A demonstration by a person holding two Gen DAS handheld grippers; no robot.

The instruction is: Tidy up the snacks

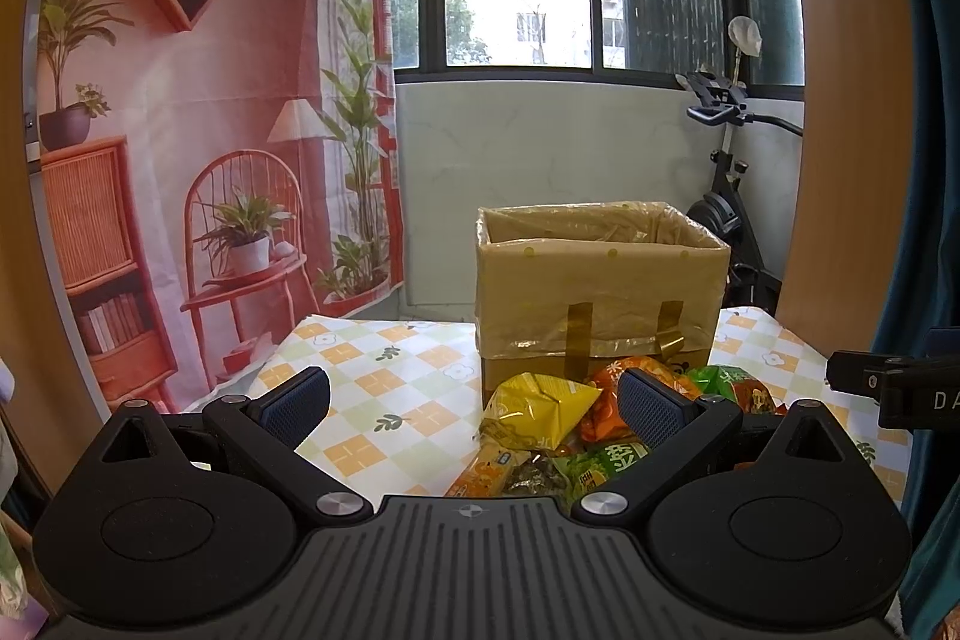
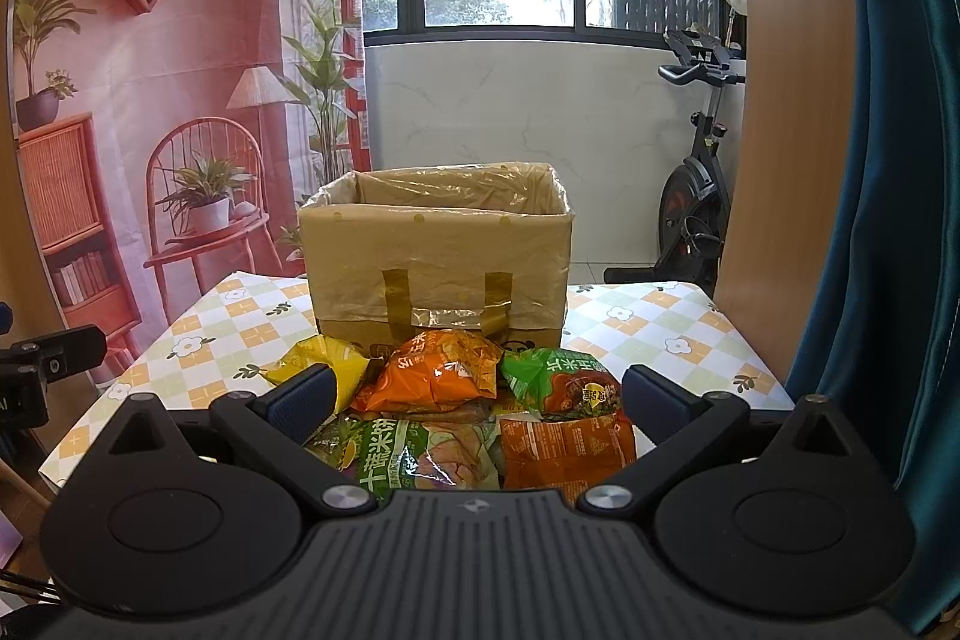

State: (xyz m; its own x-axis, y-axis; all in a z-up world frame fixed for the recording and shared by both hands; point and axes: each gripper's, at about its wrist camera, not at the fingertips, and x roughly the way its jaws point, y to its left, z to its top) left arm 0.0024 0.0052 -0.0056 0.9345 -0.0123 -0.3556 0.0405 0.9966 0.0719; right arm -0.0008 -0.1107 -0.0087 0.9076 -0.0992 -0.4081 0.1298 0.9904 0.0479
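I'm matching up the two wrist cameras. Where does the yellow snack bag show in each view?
Left wrist: yellow snack bag sits right of centre, before the lined cardboard box.
Right wrist: it lies left of centre, behind the left fingertip.
Shared landmark: the box, behind the snack pile.

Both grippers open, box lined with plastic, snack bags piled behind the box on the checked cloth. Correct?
One thing is off: the snack bags lie in front of the cardboard box, on the near side toward the grippers, not behind it. The right wrist view shows this plainly. The rest holds: left gripper and right gripper have their jaws open, the box has a plastic liner, and the pile sits on the checked cloth.
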